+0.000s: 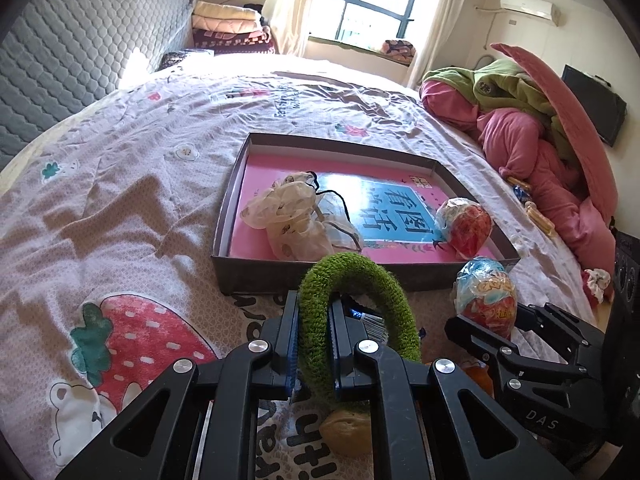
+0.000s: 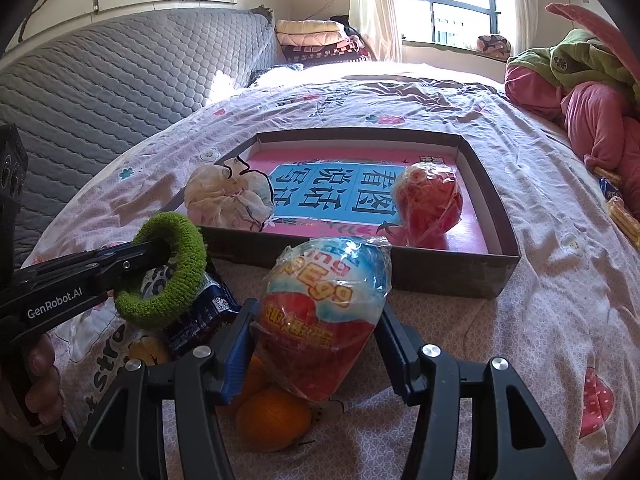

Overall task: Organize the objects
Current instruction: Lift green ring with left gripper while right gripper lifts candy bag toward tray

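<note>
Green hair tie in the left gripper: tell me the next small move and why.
Probably carry it forward over the near wall of the shallow box and let go. The left gripper is shut on the green hair tie, just short of the box, where a crumpled plastic bag and a wrapped toy egg already lie.

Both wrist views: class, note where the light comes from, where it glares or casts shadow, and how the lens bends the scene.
Left wrist view: sunlight from the window blows out the far bedspread, with soft shadows at left. Right wrist view: the same glare lies near the grey headboard; the box edges bow, and dark corners ring both views.
</note>
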### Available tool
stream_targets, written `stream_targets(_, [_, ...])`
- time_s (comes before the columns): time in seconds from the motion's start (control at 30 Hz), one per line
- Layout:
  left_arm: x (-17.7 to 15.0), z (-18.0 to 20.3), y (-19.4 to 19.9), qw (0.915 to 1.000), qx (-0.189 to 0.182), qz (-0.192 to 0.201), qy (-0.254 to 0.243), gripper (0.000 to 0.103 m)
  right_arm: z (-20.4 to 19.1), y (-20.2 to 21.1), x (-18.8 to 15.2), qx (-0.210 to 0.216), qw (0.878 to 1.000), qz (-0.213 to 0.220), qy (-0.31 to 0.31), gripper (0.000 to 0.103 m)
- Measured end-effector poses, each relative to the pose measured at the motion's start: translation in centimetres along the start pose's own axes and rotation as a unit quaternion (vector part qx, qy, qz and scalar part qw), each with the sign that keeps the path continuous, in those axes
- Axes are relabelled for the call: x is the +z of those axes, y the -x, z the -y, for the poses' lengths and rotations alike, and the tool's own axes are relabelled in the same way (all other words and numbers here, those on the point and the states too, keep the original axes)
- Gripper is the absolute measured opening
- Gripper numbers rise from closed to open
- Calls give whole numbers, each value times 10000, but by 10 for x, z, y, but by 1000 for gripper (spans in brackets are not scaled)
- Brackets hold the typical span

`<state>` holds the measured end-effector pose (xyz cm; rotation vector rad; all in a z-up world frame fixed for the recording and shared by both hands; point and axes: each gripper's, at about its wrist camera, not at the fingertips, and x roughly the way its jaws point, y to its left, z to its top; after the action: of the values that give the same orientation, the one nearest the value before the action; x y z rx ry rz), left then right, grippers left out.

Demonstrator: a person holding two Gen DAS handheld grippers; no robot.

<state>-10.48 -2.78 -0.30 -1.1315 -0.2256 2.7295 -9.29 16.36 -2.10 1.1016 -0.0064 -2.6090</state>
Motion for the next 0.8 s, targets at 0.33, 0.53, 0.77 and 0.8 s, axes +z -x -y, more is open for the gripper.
stream_targets(0.33, [1, 11, 18, 9998, 114, 133, -96, 12, -3, 13, 5, 37, 9997, 225, 53, 57])
stream_targets(0.53, [2, 18, 28, 9994, 231, 207, -173, 12, -4, 23, 9, 112, 9992, 389, 75, 57])
stream_targets(0.77, [4, 31, 36, 9988, 303, 259, -297, 12, -5, 36, 13, 142, 9980, 602, 164, 57])
stream_targets(0.8, [4, 33, 37, 9987, 302, 259, -308, 12, -4, 37, 13, 153, 9979, 614, 163, 57])
